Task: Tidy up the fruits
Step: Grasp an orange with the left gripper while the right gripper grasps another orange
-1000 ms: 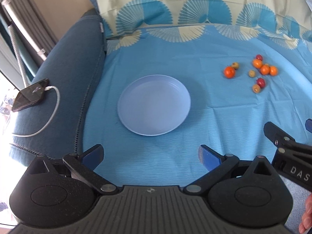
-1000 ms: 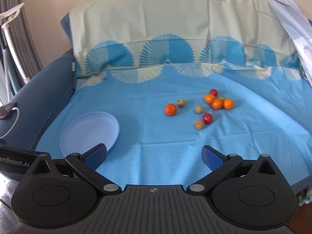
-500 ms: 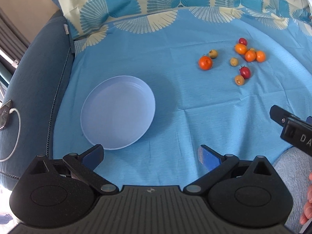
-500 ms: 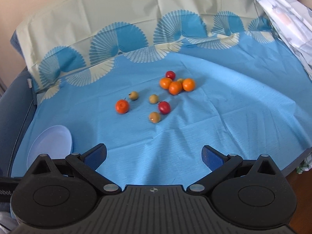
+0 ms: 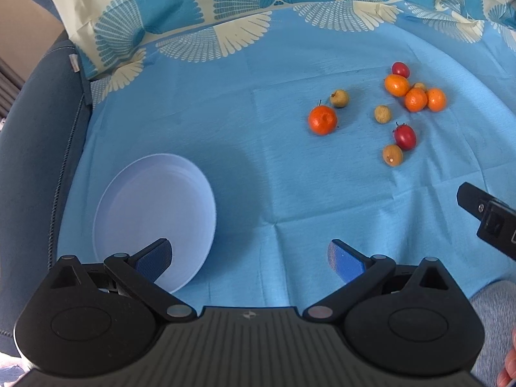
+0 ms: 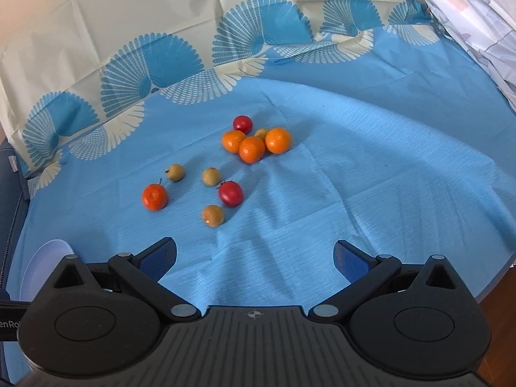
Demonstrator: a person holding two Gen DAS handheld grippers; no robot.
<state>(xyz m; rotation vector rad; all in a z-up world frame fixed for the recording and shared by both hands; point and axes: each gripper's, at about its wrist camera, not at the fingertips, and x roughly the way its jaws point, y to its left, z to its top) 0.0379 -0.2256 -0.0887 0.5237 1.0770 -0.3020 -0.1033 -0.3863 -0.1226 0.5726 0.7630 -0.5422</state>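
Observation:
Several small fruits lie loose on the blue cloth: an orange one with a stem (image 6: 154, 196), a red one (image 6: 230, 193), a tan one (image 6: 213, 215), and a tight cluster of oranges (image 6: 251, 149) behind them. The same orange fruit (image 5: 322, 120) and red fruit (image 5: 405, 136) show far right in the left wrist view. A pale lilac plate (image 5: 135, 213) sits at the left, empty. My left gripper (image 5: 250, 258) is open, its left finger over the plate's near rim. My right gripper (image 6: 254, 258) is open and empty, a short way in front of the fruits.
The blue cloth (image 6: 371, 177) drapes over a sofa, its fan-patterned cream border (image 6: 161, 48) rising up the backrest. A dark blue armrest (image 5: 35, 129) bounds the left side. A pale printed fabric (image 6: 467, 16) hangs at the far right. The right gripper's body (image 5: 490, 222) juts in at the left view's right edge.
Both grippers have swung right and moved forward. The plate has slid left in both views, and the fruits now sit larger and closer to the centre of the right wrist view.

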